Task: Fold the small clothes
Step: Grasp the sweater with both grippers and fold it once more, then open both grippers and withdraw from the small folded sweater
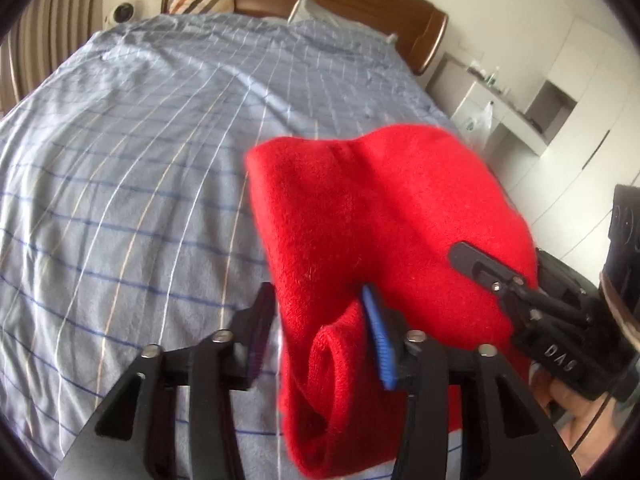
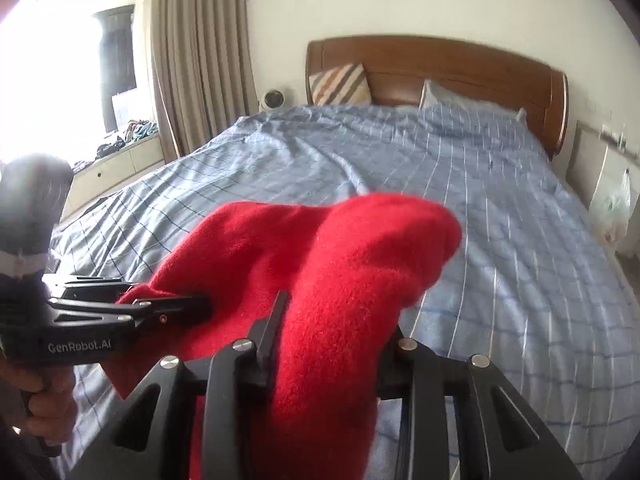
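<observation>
A red fleece garment point(image 1: 372, 216) hangs in the air above the bed, bunched and folded over; it also fills the middle of the right wrist view point(image 2: 340, 264). My left gripper point(image 1: 320, 332) has the cloth's rolled edge between its fingers, pressed against the blue pad point(image 1: 380, 344), with a gap to the left finger point(image 1: 260, 320). It shows from the side in the right wrist view point(image 2: 192, 308). My right gripper point(image 2: 332, 344) is shut on a thick fold of the red garment; its right finger is hidden. It shows in the left wrist view point(image 1: 476, 260).
The bed has a blue checked cover point(image 1: 140, 160) and a wooden headboard point(image 2: 460, 68) with a striped cushion point(image 2: 340, 84). White cabinets point(image 1: 560, 92) stand to the right, curtains point(image 2: 200, 60) and a window bench to the left.
</observation>
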A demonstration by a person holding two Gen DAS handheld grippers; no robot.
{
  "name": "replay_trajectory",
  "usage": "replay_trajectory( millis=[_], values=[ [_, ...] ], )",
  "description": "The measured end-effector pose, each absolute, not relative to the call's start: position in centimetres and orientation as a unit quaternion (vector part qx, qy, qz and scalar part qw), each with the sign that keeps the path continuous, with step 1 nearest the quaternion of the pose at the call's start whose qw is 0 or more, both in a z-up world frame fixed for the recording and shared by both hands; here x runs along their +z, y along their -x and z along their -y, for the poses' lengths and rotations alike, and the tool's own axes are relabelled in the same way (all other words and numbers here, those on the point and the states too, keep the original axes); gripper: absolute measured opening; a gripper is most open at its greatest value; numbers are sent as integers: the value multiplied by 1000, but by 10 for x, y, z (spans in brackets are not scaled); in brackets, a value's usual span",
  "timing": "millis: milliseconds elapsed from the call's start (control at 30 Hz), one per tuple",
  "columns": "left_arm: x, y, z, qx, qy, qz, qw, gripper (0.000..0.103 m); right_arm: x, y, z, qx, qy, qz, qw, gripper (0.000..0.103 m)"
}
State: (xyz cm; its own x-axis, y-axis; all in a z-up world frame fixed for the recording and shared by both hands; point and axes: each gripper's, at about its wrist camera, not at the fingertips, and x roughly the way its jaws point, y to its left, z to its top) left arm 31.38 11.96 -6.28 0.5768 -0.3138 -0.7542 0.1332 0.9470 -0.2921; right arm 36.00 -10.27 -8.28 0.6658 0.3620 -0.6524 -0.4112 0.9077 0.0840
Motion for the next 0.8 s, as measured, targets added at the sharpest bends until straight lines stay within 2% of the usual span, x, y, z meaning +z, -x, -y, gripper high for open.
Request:
replay_trajectory(
  millis=[67,100,133,200,300,433,567,800],
  values=[
    [-91,-299,-124,-89,81,-463,878,67,-120,-359,125,187,14,-413,891,80],
    [-100,-285,-127,-76,68,-464,880,67,-133,-349,137,170,11,-426,889,85],
    [-105,-269,-130,-71,58,-459,884,69,-142,-338,149,158,14,-429,889,86],
    [-104,-232,-132,-54,27,-432,900,84,-149,-307,165,139,23,-429,892,86],
    [-88,-182,-125,-13,-39,-376,926,102,-139,-261,177,103,55,-415,902,90],
    [-61,-142,-107,7,-80,-344,936,102,-100,-207,184,75,82,-387,915,95],
    [-39,-114,-101,-4,-50,-335,941,102,-66,-157,187,55,90,-361,927,98],
    [-22,-78,-87,20,-34,-329,943,102,-53,-110,184,33,128,-338,932,98]
  ],
)
